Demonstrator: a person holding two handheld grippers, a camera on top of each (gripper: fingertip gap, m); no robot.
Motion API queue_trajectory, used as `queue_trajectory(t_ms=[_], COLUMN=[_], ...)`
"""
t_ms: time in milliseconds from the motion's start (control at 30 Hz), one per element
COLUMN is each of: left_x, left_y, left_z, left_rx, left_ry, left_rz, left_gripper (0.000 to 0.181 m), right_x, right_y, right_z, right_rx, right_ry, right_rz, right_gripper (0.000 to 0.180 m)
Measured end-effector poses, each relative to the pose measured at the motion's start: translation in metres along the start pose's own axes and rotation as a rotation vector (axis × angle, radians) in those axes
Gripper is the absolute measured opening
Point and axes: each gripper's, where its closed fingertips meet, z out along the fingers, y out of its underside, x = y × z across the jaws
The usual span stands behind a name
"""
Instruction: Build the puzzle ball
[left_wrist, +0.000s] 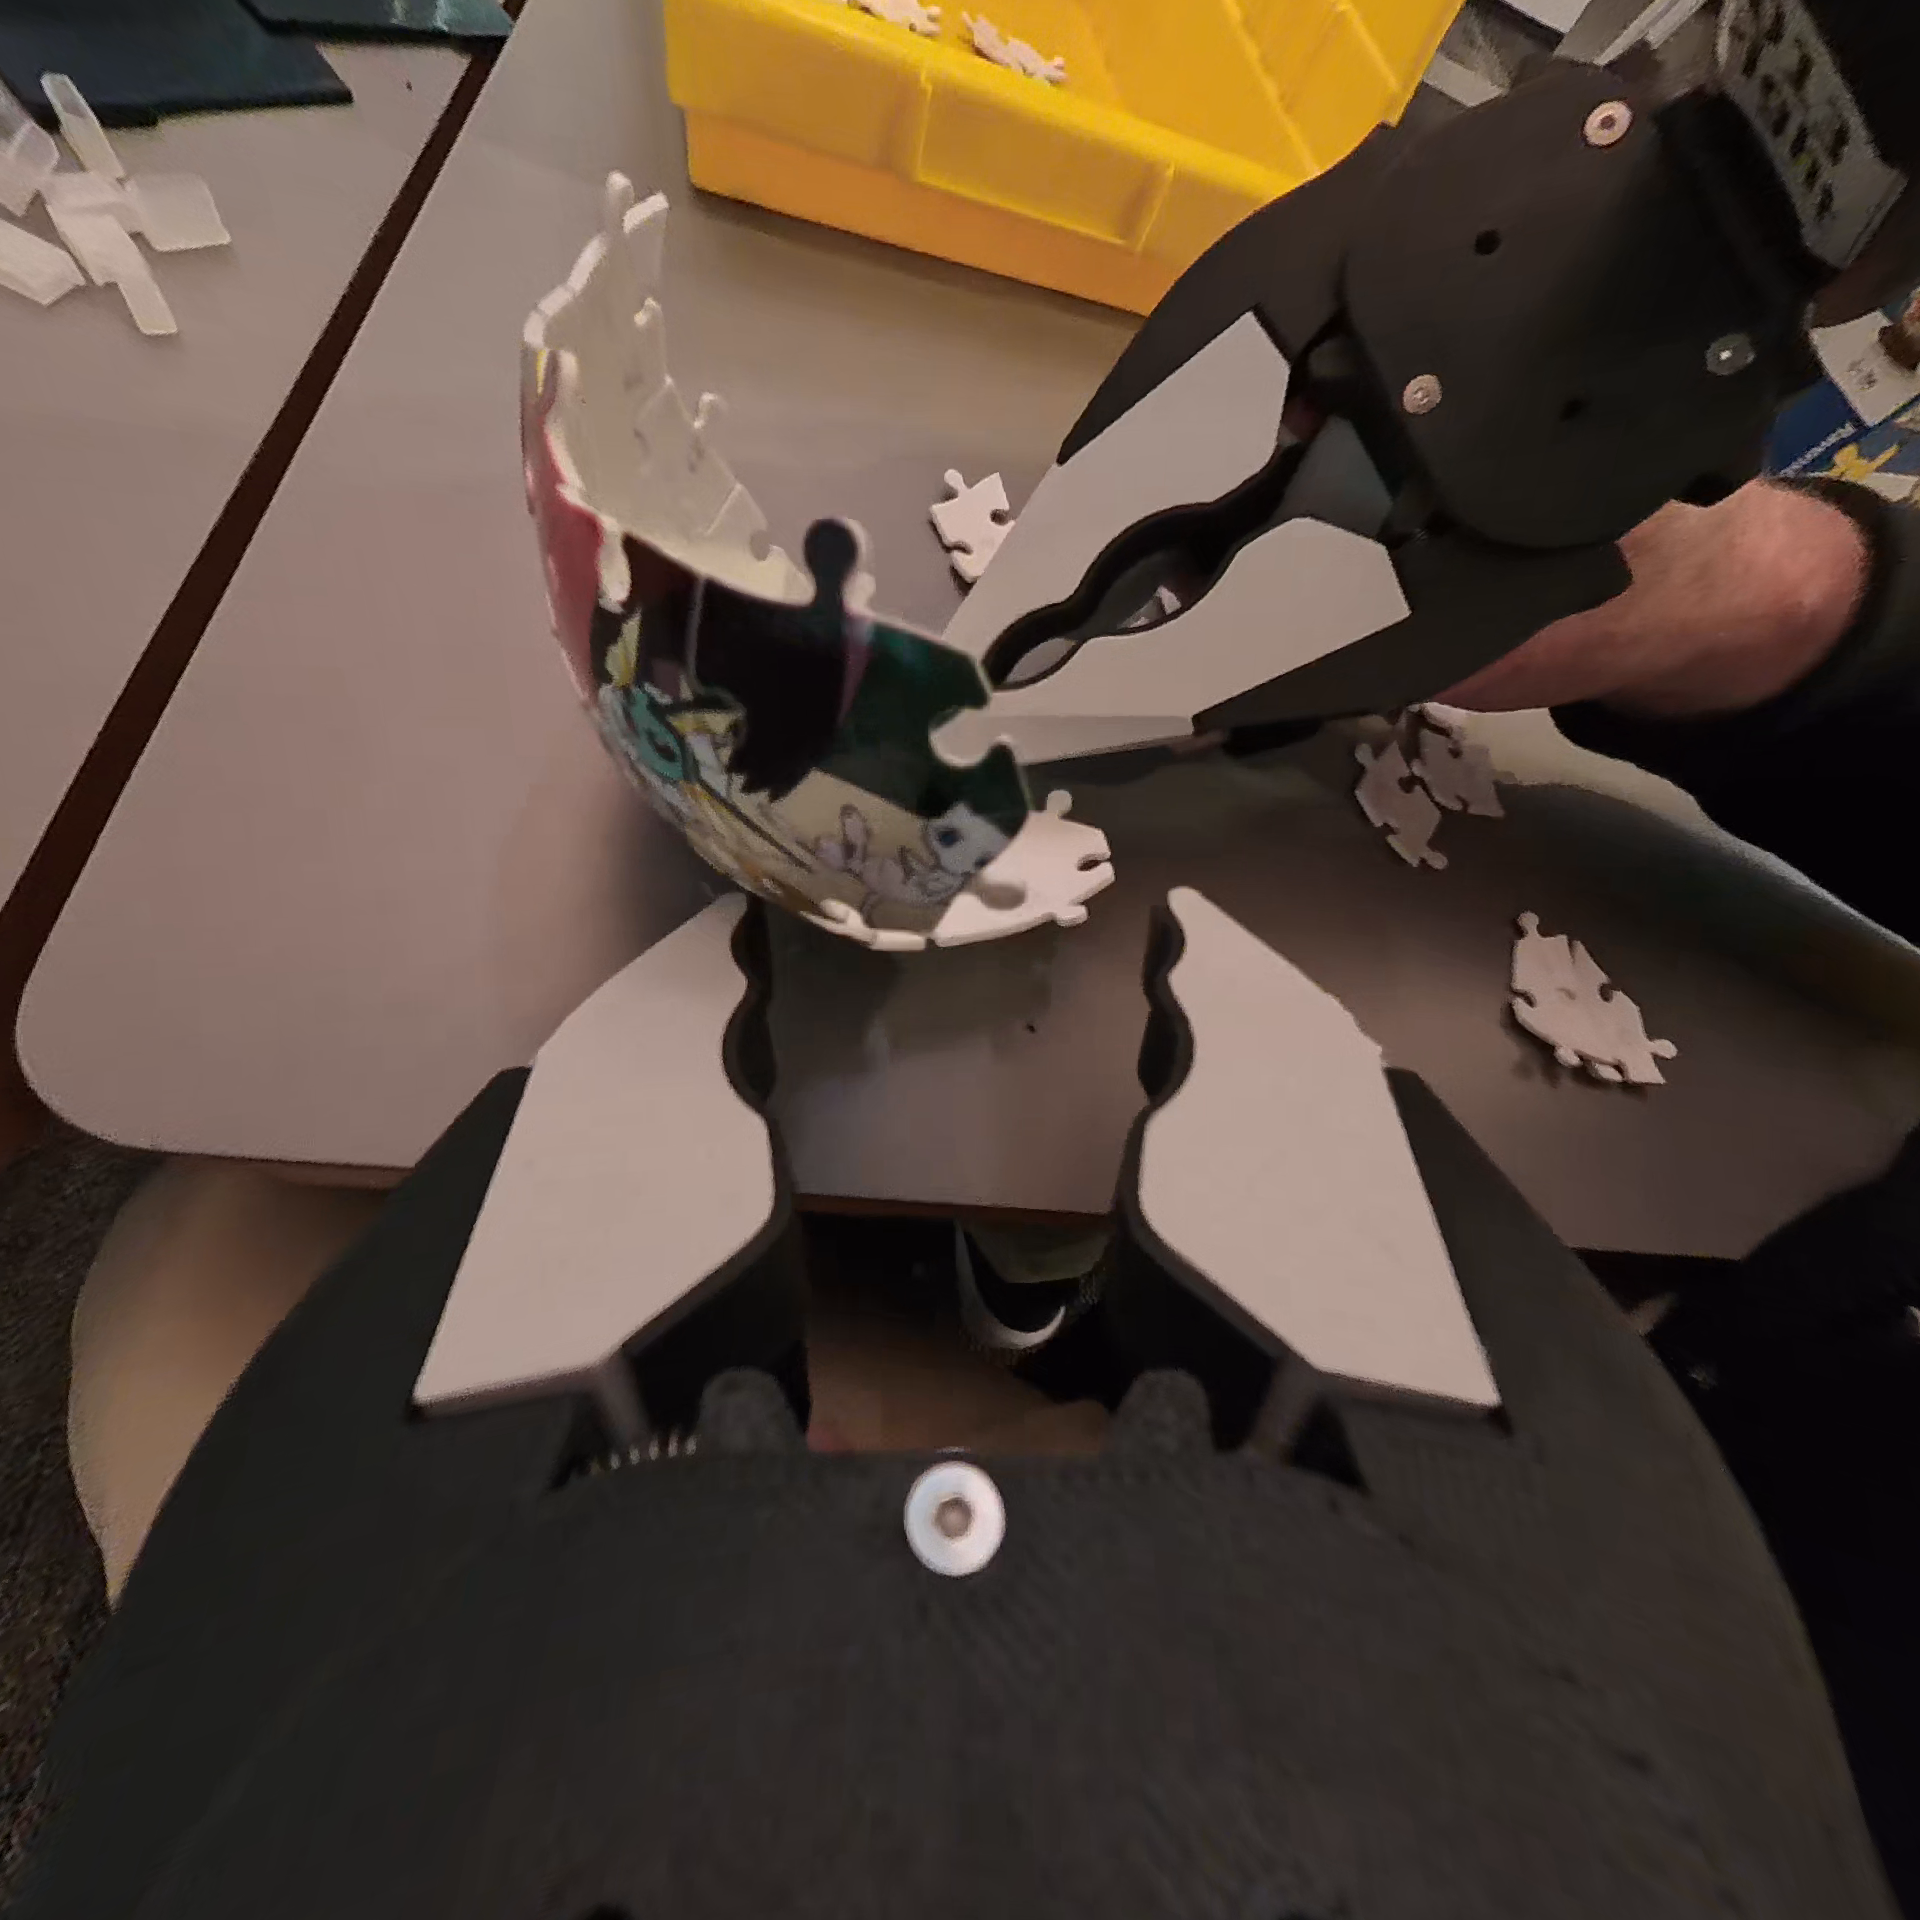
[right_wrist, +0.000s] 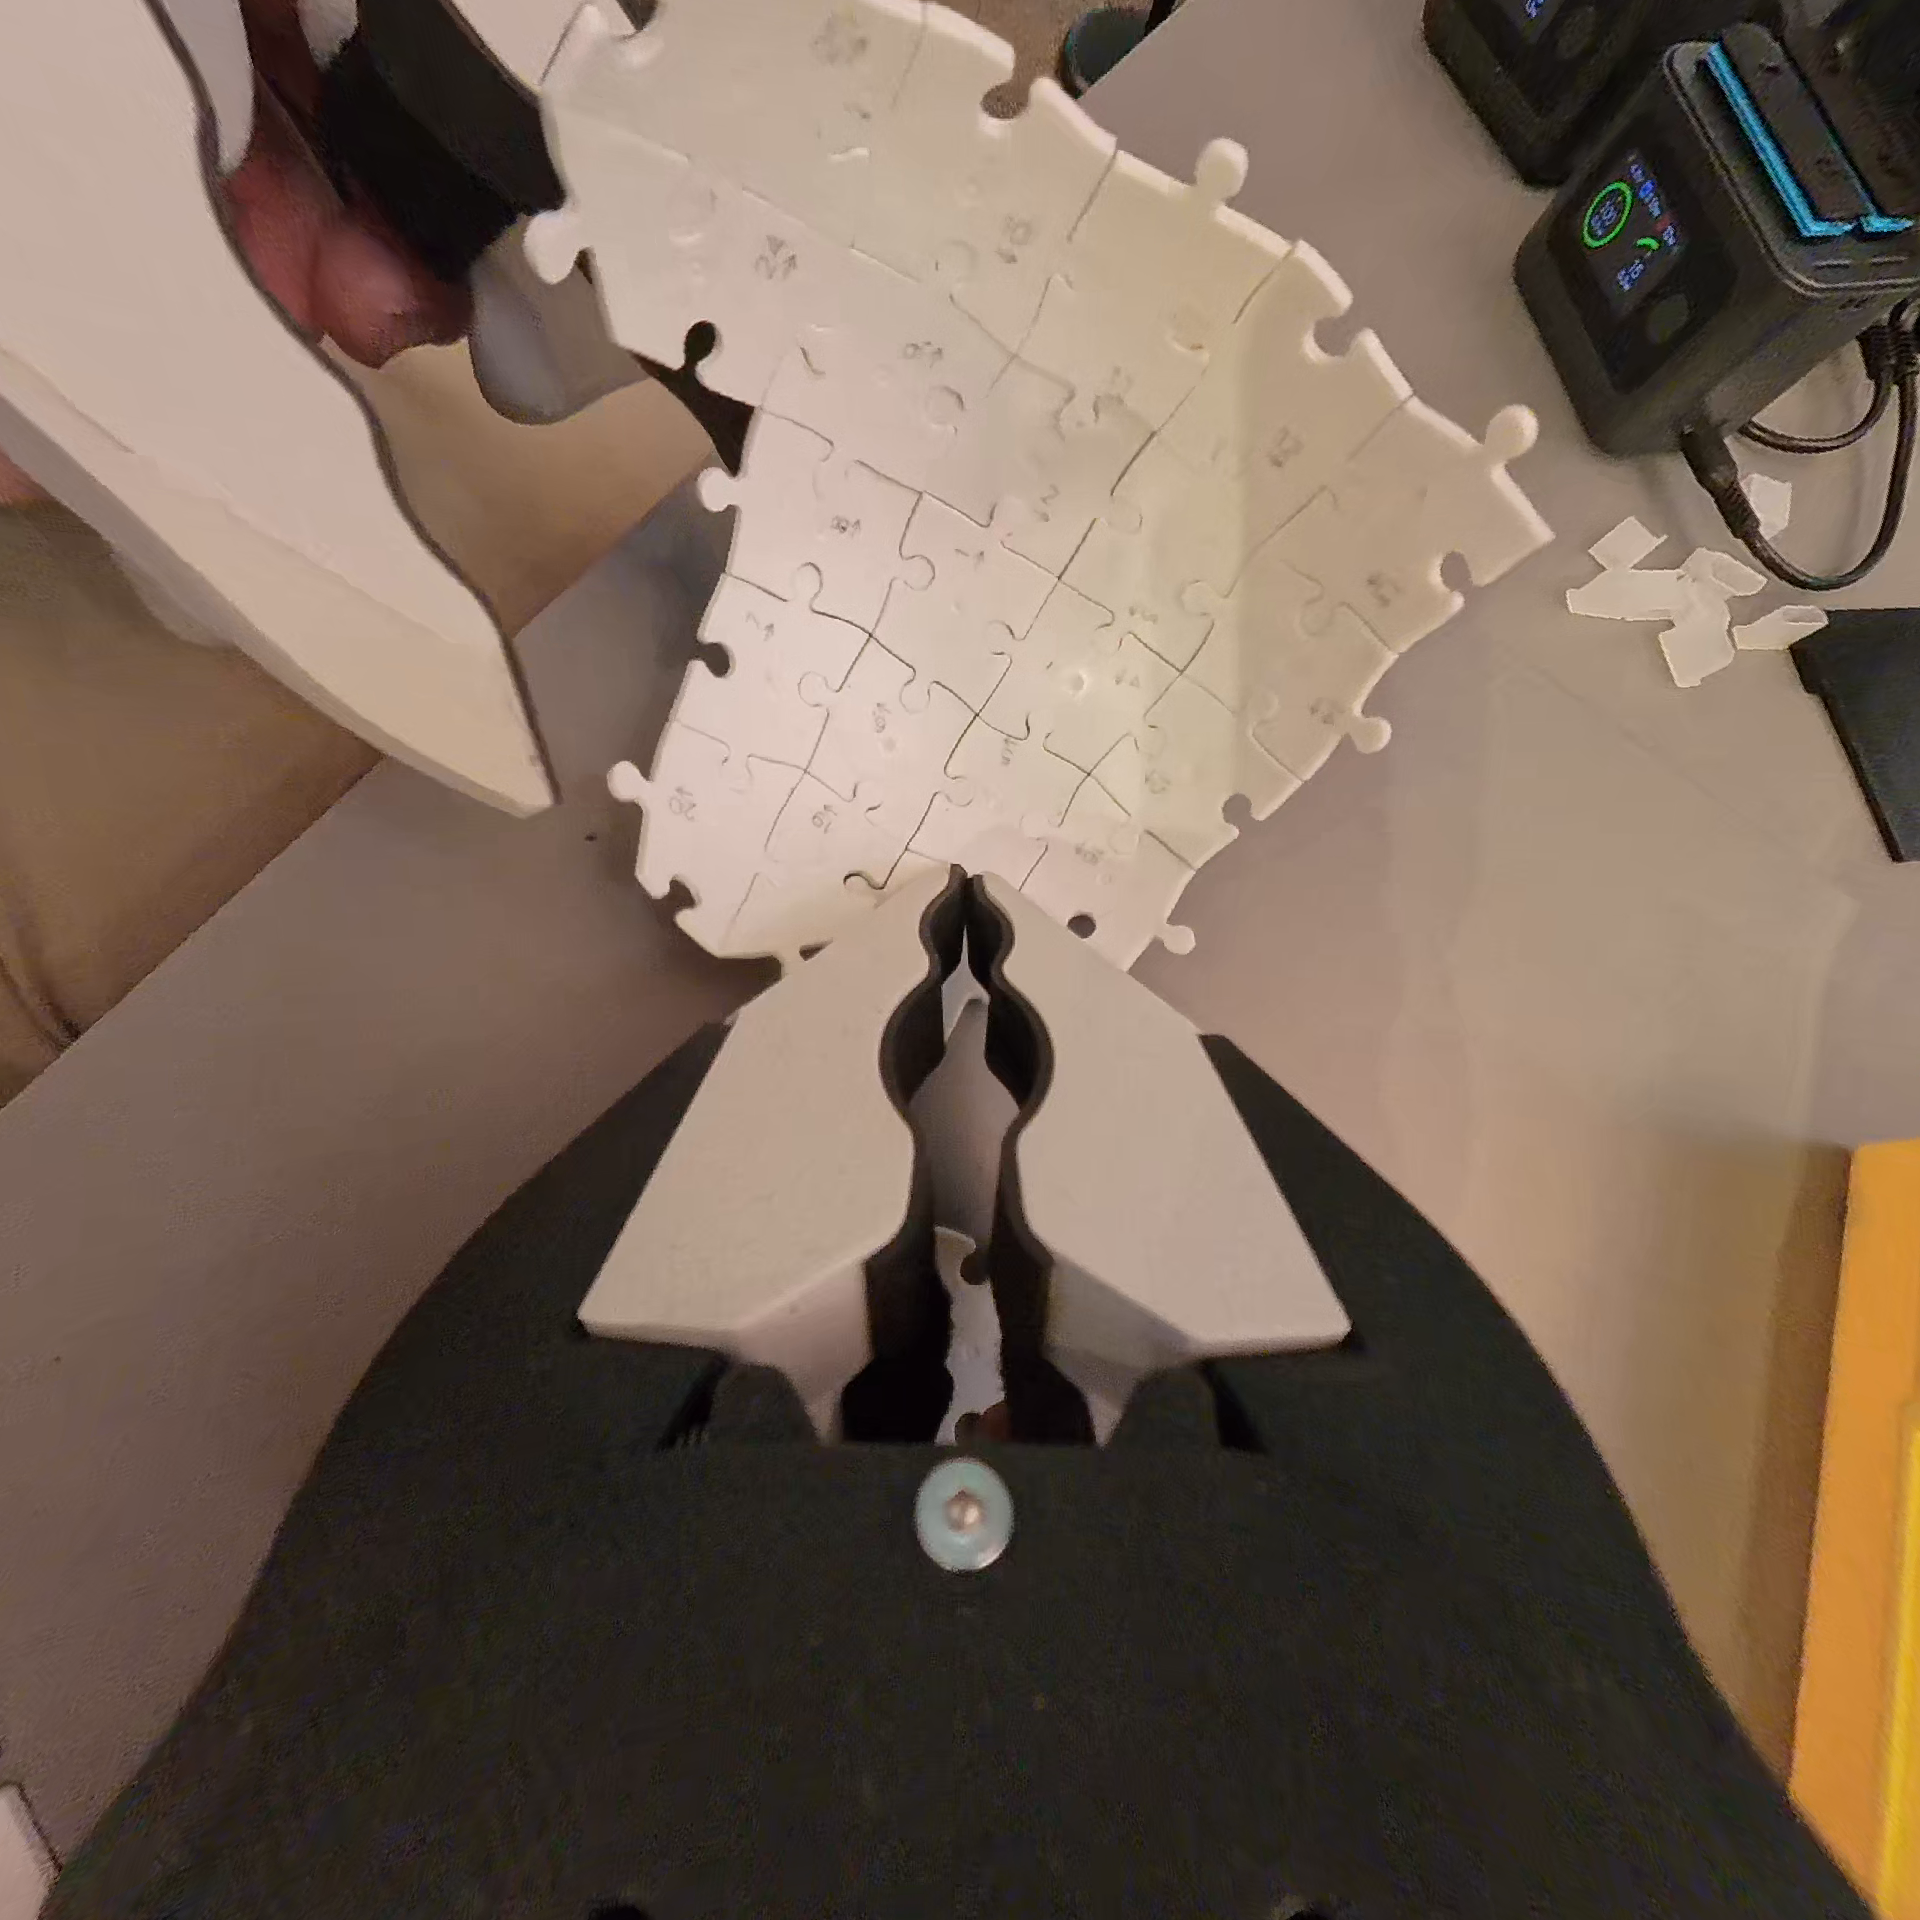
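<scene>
The half-built ball (left_wrist: 790, 665), pinched at its rim by the right tool (right_wrist: 966, 883), could be dropped or popped apart if squeezed hard while the left tool (left_wrist: 956, 935) is spread wide.

Yellow bin (left_wrist: 1039, 135) cropped (contents perhaps pieces)

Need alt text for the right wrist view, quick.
The right gripper, shut, pinches the lower edge of a curved white puzzle-ball section seen from its inside. The left gripper's finger looms upper left over the grey table.
</scene>
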Motion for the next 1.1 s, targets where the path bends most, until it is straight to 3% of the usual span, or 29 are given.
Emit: queue_trajectory(t_ms=[1100], left_x=[-0.008], left_y=[-0.005], left_z=[0.012], left_rx=[0.124], left_ry=[0.0], left_rz=[-0.033], left_gripper=[0.054], right_x=[0.001], right_y=[0.005], right_z=[-0.007], right_rx=[-0.003], right_ry=[-0.019], right_rz=[0.056], right_gripper=[0.0])
